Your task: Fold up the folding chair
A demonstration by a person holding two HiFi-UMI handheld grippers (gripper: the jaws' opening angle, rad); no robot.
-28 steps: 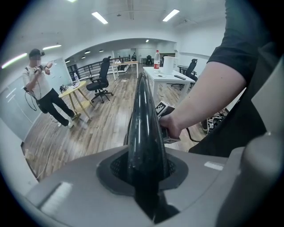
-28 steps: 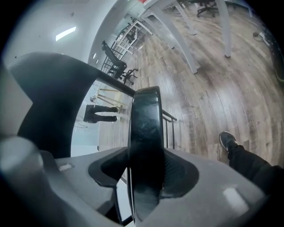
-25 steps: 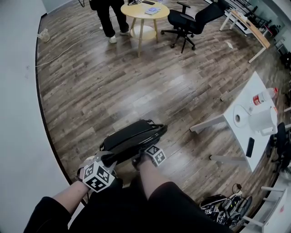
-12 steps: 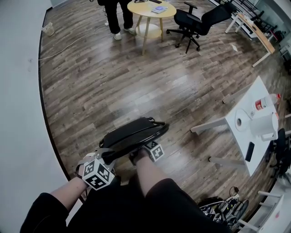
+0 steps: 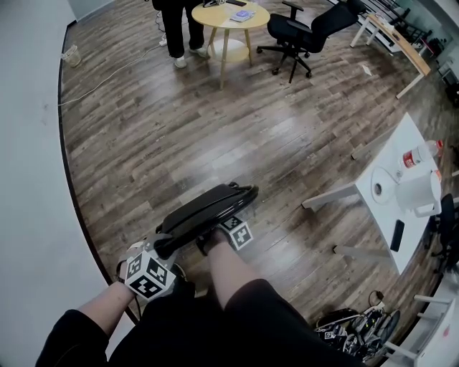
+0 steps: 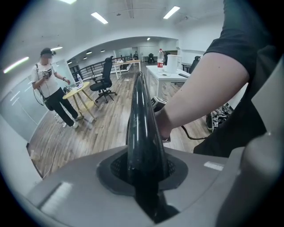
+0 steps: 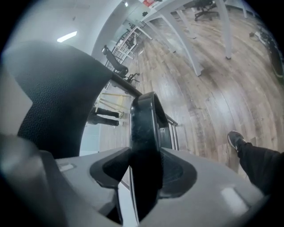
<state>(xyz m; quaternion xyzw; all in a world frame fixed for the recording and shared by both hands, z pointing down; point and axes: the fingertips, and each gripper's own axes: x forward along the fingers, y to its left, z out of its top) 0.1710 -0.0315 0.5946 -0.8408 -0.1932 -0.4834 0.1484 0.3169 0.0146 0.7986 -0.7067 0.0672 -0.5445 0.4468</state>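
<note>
The black folding chair [image 5: 204, 211] stands folded nearly flat on the wood floor just in front of my legs. My left gripper [image 5: 161, 249] is shut on its near left end. In the left gripper view the chair's glossy edge [image 6: 141, 119] runs straight out from between the pads of the left gripper [image 6: 144, 177]. My right gripper [image 5: 215, 242] holds the same top edge further right. Its jaws are closing, and the pads of the right gripper [image 7: 144, 181] sit against the chair's black rim [image 7: 144, 128]. My right forearm hides part of the chair.
A pale wall [image 5: 29, 179] runs close on the left. A white table [image 5: 380, 215] with a bottle [image 5: 416, 154] stands at the right, and cables lie beside my feet [image 5: 351, 326]. Far off are a round wooden table [image 5: 229, 18], an office chair [image 5: 305, 32] and a standing person [image 5: 172, 29].
My right gripper has shifted a little to the left along the chair's top edge. The left gripper keeps its grip in about the same place.
</note>
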